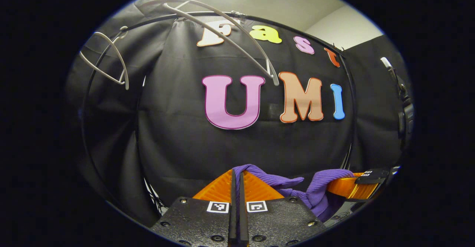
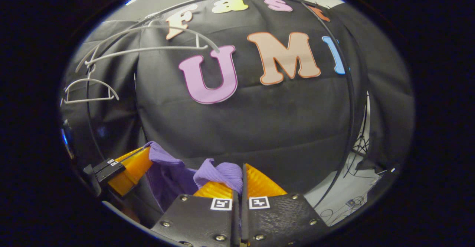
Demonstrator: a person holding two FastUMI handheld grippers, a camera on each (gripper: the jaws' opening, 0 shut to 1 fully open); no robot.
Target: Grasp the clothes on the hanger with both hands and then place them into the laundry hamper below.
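A purple ribbed garment (image 1: 297,189) hangs slack between my two grippers, off the hangers. My left gripper (image 1: 237,178) is shut on one edge of the cloth, its orange fingers (image 1: 217,189) pressed together. To its right in the left gripper view, the right gripper (image 1: 352,187) holds the other end. In the right gripper view, my right gripper (image 2: 241,174) is shut on a fold of the purple garment (image 2: 219,174), and the left gripper (image 2: 128,169) pinches it at lower left. Two bare grey hangers (image 1: 222,31) (image 1: 111,65) hang on the rail above. The hamper is hidden.
A curved black rail (image 1: 297,28) carries the hangers in front of the black cloth wall. A stand with a black device (image 1: 404,109) is at the right edge of the left gripper view. Cables lie on the pale floor (image 2: 352,195) at lower right in the right gripper view.
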